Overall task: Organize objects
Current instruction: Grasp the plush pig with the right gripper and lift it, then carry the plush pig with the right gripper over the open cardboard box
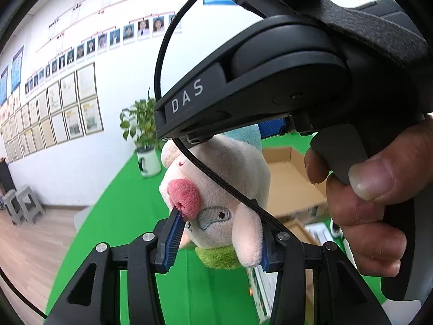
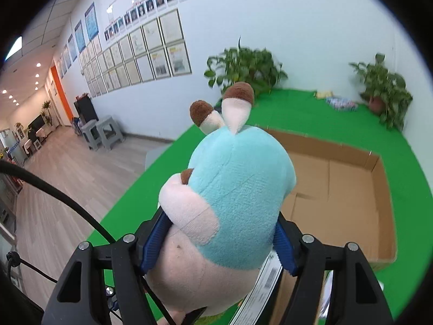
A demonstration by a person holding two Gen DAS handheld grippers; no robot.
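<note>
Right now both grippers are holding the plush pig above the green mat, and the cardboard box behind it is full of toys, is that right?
Not quite. The right wrist view shows the cardboard box empty. The rest holds: the left gripper and right gripper both clamp the plush pig above the green mat.

Black tool (image 1: 216,239), blue ribbed pads (image 1: 173,239), silver screws.

Both views are coming through bright and evenly lit, shadows staying soft. Ceiling lights (image 2: 10,97) are glowing down the corridor at the right view's left edge, a panel (image 2: 13,47) blowing out white. Fisheye is bending the wall (image 1: 81,149) and darkening the corners. Plants (image 2: 243,65) are smearing with motion blur. The plush (image 2: 238,197) is staying sharp.
</note>
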